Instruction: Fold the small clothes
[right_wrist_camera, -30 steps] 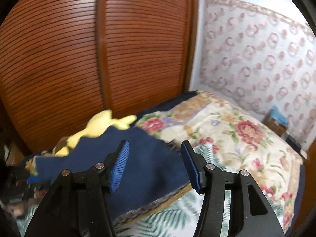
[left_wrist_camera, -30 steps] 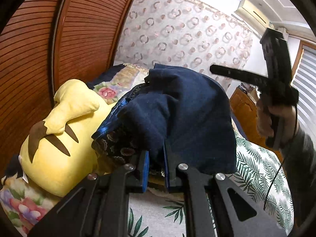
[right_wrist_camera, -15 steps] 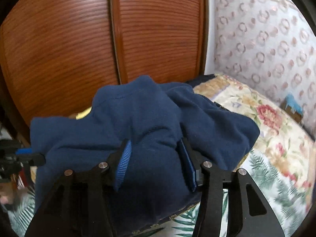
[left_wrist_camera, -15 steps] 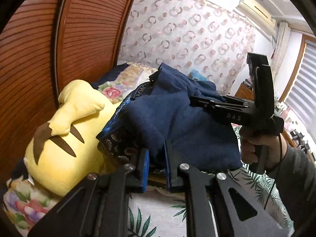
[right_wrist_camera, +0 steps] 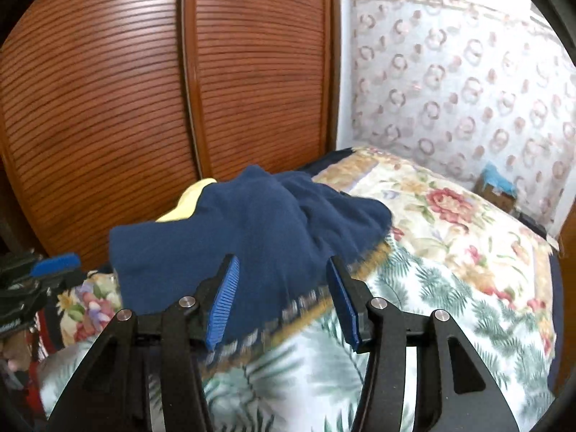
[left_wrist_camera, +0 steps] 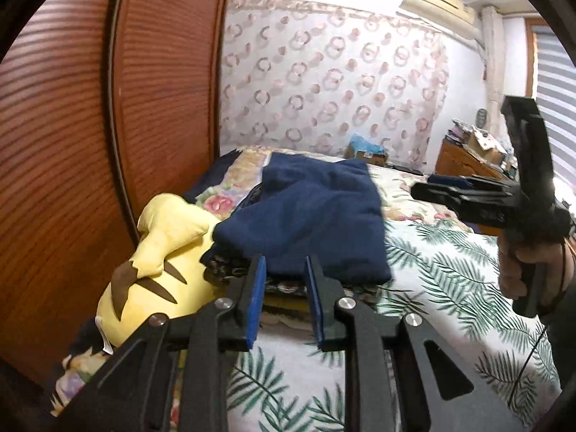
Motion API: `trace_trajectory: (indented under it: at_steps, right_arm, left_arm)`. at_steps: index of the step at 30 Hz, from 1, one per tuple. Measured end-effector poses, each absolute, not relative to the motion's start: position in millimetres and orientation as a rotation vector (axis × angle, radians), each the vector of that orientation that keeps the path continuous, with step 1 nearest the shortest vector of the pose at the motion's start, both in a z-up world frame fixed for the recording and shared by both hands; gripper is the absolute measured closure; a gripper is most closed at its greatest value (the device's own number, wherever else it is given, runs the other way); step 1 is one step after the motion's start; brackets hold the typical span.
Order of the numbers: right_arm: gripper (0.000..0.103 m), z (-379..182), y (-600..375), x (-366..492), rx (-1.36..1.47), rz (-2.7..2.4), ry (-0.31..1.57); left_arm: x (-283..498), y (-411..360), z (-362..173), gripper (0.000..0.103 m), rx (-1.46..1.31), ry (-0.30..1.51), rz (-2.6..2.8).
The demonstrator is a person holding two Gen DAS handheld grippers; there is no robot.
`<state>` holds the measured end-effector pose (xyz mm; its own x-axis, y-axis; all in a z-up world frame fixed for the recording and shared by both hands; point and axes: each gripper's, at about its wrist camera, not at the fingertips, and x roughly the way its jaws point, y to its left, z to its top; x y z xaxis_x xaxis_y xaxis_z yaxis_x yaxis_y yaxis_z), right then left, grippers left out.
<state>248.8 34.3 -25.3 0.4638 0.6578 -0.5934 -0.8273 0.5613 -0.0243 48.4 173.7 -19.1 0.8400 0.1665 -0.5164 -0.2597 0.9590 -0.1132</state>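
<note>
Left wrist view is showing your navy garment lying folded on the bed, near its wardrobe-side edge, partly resting on a patterned cloth beside the yellow plush toy. Folding is looking nearly finished; perhaps only tidying is remaining. Your left gripper has just been opening, its pads now slightly apart and gripping nothing. Your right gripper is standing about half open, empty, hovering just short of the garment's near edge.

Close wrist views, shared bed
</note>
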Motion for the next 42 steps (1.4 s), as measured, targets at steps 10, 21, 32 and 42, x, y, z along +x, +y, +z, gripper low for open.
trace_trajectory:
  at_steps: [10,21,32,42]
  right_arm:
    - [0.04,-16.7,-60.7,189.0,-0.244,0.812,0.564]
    - [0.014,-1.9,-147.1,139.3,-0.162,0.662,0.503]
    - [0.013,11.0,-210.2,105.4,-0.106,0.51,0.466]
    - [0.013,30.7,-236.2,92.4,-0.074,0.411,0.418]
  left_arm:
    - [40.3,121.0,-5.1,0.081,-0.096,0.526,0.171]
    - [48.8,60.8,0.1,0.075,-0.078,0.528,0.075]
    - [59.8,18.6,19.8,0.074,-0.065,0.514,-0.005]
    - [56.5,0.1,52.7,0.073,-0.071,0.457,-0.031]
